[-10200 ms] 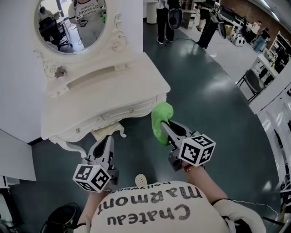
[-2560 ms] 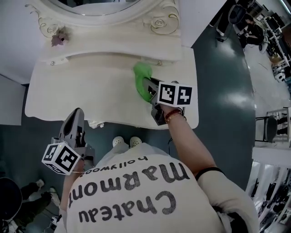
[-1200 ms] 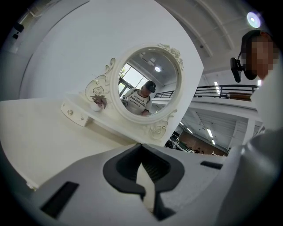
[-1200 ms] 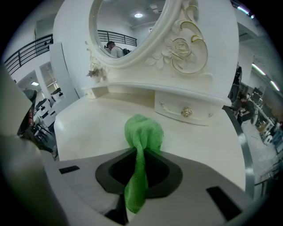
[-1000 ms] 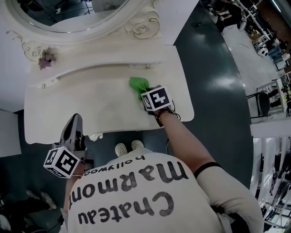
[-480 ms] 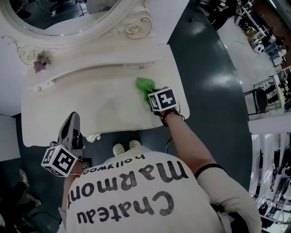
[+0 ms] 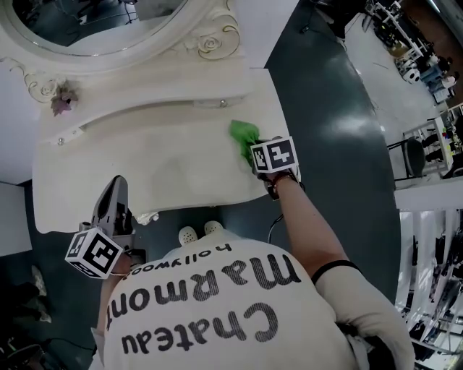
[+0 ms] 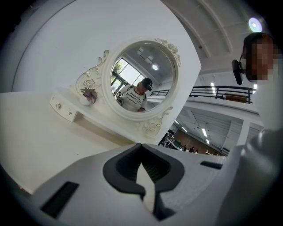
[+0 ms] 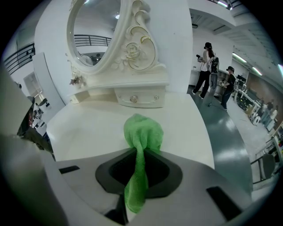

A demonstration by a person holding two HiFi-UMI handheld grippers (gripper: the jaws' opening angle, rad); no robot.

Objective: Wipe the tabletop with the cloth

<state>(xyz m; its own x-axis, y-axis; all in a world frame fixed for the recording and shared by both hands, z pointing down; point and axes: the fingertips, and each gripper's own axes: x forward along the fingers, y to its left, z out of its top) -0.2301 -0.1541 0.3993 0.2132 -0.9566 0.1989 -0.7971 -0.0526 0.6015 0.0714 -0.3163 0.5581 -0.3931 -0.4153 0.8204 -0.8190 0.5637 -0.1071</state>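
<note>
A green cloth (image 7: 244,135) lies bunched on the cream tabletop (image 7: 145,162) of a dressing table, near its right end. My right gripper (image 7: 253,152) is shut on the green cloth (image 9: 140,137), which runs back between the jaws and presses on the tabletop (image 9: 88,123). The left gripper (image 7: 114,199) hangs off the table's front left edge, jaws closed together with nothing between them (image 8: 143,174).
An oval mirror (image 7: 108,22) in a carved frame stands at the back above a low drawer shelf (image 7: 145,108). A small flower ornament (image 7: 61,100) sits at the frame's left. Dark floor (image 7: 340,144) lies right of the table; people stand far off (image 9: 205,66).
The right gripper has dragged the cloth rightward across the tabletop toward its right edge. The left gripper has stayed by the front left edge.
</note>
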